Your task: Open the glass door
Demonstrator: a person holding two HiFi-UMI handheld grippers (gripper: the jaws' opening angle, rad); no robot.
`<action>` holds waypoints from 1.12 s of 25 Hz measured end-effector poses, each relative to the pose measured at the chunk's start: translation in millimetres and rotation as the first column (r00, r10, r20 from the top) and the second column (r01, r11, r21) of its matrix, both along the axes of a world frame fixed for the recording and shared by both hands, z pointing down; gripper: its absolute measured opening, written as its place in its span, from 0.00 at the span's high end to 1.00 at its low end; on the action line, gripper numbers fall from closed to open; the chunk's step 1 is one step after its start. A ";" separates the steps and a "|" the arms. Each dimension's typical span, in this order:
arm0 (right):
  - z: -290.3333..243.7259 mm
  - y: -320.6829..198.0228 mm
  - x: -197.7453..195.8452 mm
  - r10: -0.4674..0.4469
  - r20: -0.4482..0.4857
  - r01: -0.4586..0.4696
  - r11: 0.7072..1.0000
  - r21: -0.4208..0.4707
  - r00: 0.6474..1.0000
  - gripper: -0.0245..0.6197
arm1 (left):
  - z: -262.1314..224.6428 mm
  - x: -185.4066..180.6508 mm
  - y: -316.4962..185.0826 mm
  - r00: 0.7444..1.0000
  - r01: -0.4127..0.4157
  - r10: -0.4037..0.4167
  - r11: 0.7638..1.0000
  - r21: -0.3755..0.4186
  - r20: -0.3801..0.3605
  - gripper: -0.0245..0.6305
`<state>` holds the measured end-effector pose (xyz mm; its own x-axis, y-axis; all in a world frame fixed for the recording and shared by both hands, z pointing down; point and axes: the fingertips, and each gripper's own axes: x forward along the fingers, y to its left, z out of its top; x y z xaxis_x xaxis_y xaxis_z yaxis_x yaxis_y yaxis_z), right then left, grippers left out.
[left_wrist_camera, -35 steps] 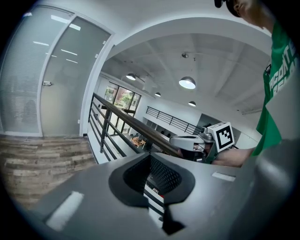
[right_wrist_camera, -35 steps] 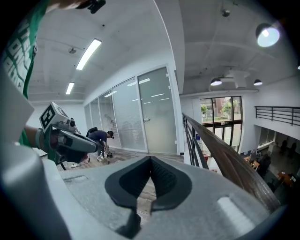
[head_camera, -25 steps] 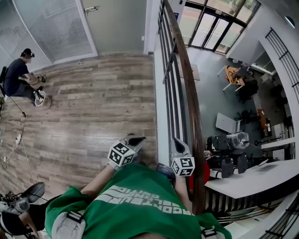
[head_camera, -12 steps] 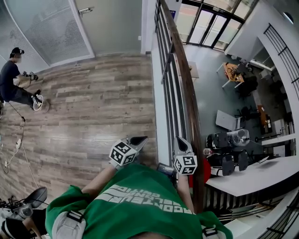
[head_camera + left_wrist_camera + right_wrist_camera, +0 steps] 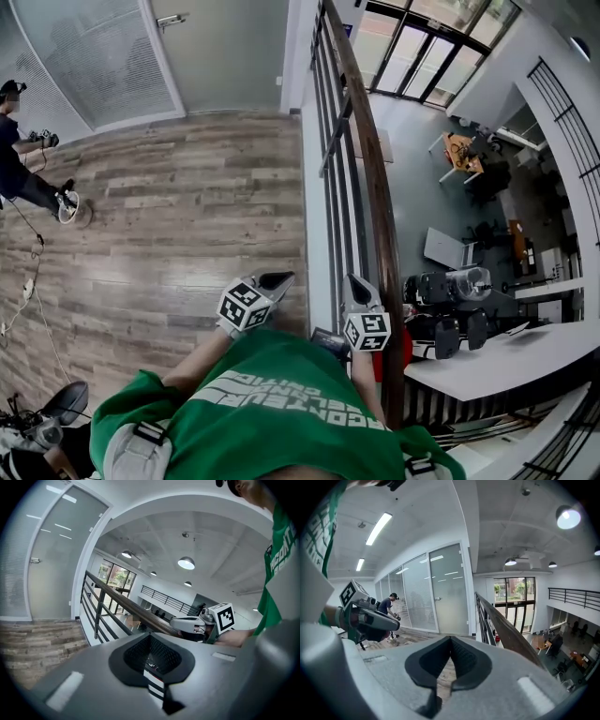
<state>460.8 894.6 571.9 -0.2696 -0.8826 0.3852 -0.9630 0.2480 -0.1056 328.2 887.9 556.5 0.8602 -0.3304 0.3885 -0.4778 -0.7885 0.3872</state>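
You hold both grippers close in front of your chest, side by side and well apart from the glass door (image 5: 225, 52), which stands at the far end of the wooden floor (image 5: 187, 225). The door is a tall frosted panel with its long axis upright and its face turned down the walkway toward you. It sits shut in its frame with the handle (image 5: 174, 18) at its left edge (the lined glass wall (image 5: 89, 56) runs on to the left of it). Your left gripper (image 5: 273, 279) has its jaws pressed together with nothing between them, and your right gripper (image 5: 353, 283) is likewise closed and empty. Both point ahead along the floor, the right one just beside the railing (image 5: 361, 141). Another person (image 5: 11, 164) is by the glass wall at the far left.
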 end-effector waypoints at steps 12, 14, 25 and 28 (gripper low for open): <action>-3.1 -59.1 -20.8 -0.033 -0.014 0.033 0.999 -0.013 0.999 0.97 | -0.6 -13.7 -57.6 1.000 0.019 -0.019 1.000 -0.013 -0.009 0.94; -3.1 -69.2 -24.0 -0.039 -0.017 0.039 0.999 -0.013 0.999 0.97 | 0.5 -15.2 -67.4 1.000 0.021 -0.022 1.000 -0.015 -0.010 0.94; 0.1 -106.5 -35.6 -0.041 -0.016 0.041 0.999 -0.022 0.999 0.97 | 1.3 -27.1 -103.3 1.000 0.022 -0.021 1.000 -0.022 0.002 0.94; 1.4 -114.2 -38.4 -0.037 -0.014 0.037 0.999 -0.021 0.999 0.97 | 2.3 -32.4 -110.1 1.000 0.021 -0.021 1.000 -0.021 0.006 0.94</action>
<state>422.4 780.5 573.3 -0.2958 -0.8640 0.4075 -0.9547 0.2812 -0.0969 295.8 777.8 558.8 0.8506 -0.3401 0.4009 -0.4968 -0.7697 0.4010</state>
